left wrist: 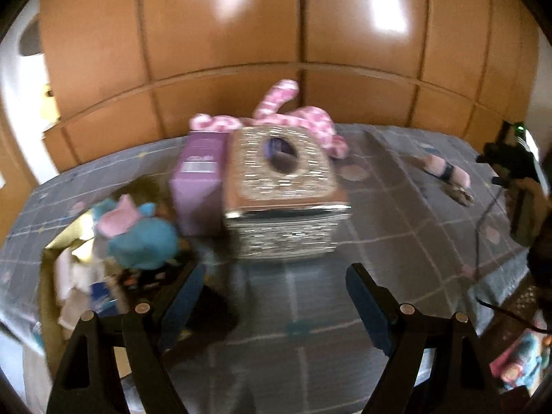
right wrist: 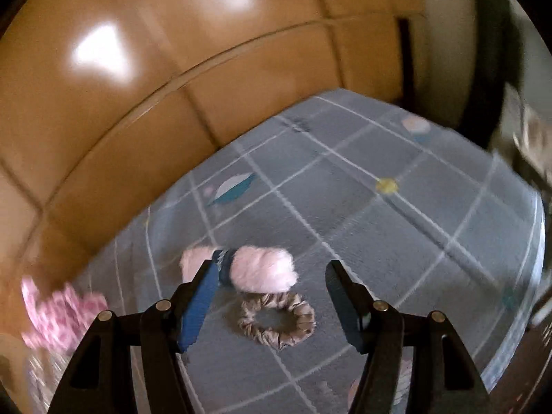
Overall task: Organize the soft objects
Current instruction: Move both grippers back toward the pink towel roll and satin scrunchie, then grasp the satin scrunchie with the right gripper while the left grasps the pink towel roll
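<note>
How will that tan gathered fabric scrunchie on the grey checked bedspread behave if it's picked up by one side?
The tan gathered fabric scrunchie looks soft and crinkled, so it would probably sag into a limp loop. It seems light for its size. Its sheen hints at a satiny cloth that might slip from the open right tool.

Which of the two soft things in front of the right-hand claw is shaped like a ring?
The beige scrunchie: a gathered loop with a hole showing the grey cloth through it. The fluffy pink piece just behind it is a solid puff with a dark band.
</note>
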`<state>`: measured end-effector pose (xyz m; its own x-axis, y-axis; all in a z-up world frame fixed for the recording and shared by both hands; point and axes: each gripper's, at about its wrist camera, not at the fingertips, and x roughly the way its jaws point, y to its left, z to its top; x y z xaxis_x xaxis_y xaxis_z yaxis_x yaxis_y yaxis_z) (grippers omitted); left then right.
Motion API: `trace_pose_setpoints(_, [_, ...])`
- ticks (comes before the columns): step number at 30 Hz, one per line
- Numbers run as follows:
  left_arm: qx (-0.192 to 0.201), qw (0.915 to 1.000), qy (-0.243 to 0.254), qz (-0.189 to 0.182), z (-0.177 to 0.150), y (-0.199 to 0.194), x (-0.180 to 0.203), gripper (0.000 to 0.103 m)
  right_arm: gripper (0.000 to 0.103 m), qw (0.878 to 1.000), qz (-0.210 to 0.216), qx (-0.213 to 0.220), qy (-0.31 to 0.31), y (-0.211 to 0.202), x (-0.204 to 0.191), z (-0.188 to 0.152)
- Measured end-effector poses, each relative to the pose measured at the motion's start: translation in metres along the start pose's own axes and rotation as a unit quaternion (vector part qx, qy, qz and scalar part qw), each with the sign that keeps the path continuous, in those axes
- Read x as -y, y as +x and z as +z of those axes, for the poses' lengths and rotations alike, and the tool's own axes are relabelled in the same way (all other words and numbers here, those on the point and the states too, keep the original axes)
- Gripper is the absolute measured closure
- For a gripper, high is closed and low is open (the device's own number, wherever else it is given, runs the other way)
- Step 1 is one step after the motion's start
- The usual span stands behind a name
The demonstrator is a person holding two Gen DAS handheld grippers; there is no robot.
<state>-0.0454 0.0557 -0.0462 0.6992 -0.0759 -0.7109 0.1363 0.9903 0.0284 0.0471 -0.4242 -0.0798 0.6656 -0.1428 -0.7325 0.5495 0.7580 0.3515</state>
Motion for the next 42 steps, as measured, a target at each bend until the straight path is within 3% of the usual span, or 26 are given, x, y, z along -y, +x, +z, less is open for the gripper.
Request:
trace_pose_setpoints(12, [-0.048,0.9946,0.059,-0.071,0.000,0.036,0.071,0.018,0.038,0.992,0.029,-0.104,0.070,0.037,0.020,-0.009])
trace_pose_setpoints(15, [-0.056,0.9934,0.065,-0.076,-0.003,0.040,0.078,0.018,0.038,0.988,0.011,-0.148,0.042,0.053,0.010,-0.018])
trace_pose_setpoints(18, [-0.060,0.9931,0.060,-0.082,-0.004,0.042,0.079,0.018,0.038,0.990,-0.008,-0.141,-0.002,0.054,-0.004,-0.021])
trace_pose_setpoints(27, [-0.069,0.9929,0.031,-0.091,-0.008,0.048,0.066,0.018,0.032,0.985,-0.008,-0.162,-0.058,0.065,-0.028,-0.030])
trace_pose_setpoints(34, [-0.071,0.9926,0.017,-0.097,-0.010,0.047,0.059,0.018,0.033,0.969,-0.080,-0.168,-0.163,0.076,-0.049,-0.048])
trace_pose_setpoints(35, [-0.071,0.9926,0.015,-0.097,-0.010,0.047,0.058,0.018,0.040,0.967,-0.092,-0.166,-0.173,0.076,-0.050,-0.050])
trace_pose_setpoints(36, [-0.072,0.9925,0.015,-0.098,-0.011,0.047,0.058,0.018,0.059,0.967,-0.097,-0.159,-0.176,0.074,-0.050,-0.049])
trace_pose_setpoints(38, [-0.071,0.9925,0.014,-0.099,-0.011,0.046,0.058,0.018,0.084,0.968,-0.097,-0.154,-0.175,0.070,-0.049,-0.049])
trace_pose_setpoints(42, [-0.067,0.9926,0.019,-0.100,-0.010,0.044,0.059,0.018,0.089,0.968,-0.065,-0.149,-0.190,0.056,-0.059,-0.054])
